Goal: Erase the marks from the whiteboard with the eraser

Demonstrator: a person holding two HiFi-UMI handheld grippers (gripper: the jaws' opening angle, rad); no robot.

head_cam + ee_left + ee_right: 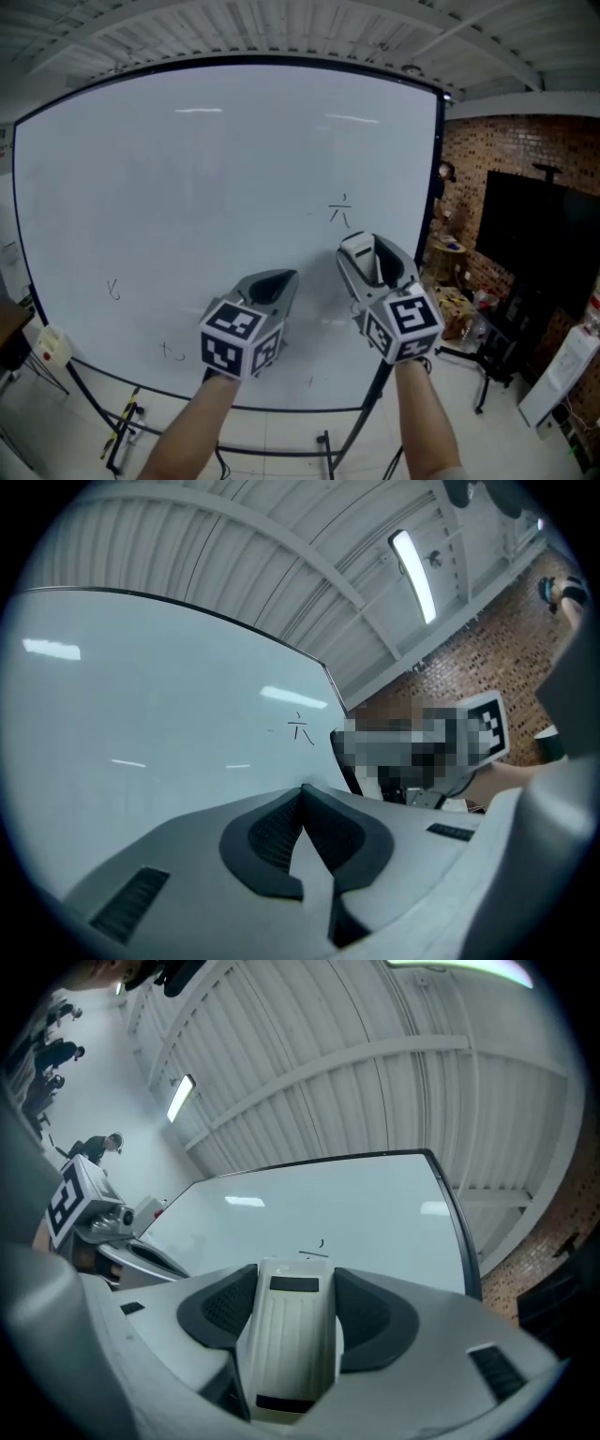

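A big whiteboard [187, 187] on a stand fills the head view. It bears a small black mark [340, 210] at centre right, another mark [114, 289] at lower left and a faint one [172, 352] near the bottom edge. My right gripper [367, 258] is shut on a white ribbed eraser [289, 1335], held just below the centre-right mark [321, 1243]. My left gripper [278, 284] is shut with nothing in it, in front of the board's lower middle; the mark [300, 727] shows beyond its jaws.
A brick wall [511, 150] with a black screen [534, 234] stands to the right, with a cluttered stool [446, 249] and stand legs [487, 361] on the floor. A white box [52, 345] hangs at the board's lower left. People [56, 1054] stand far off.
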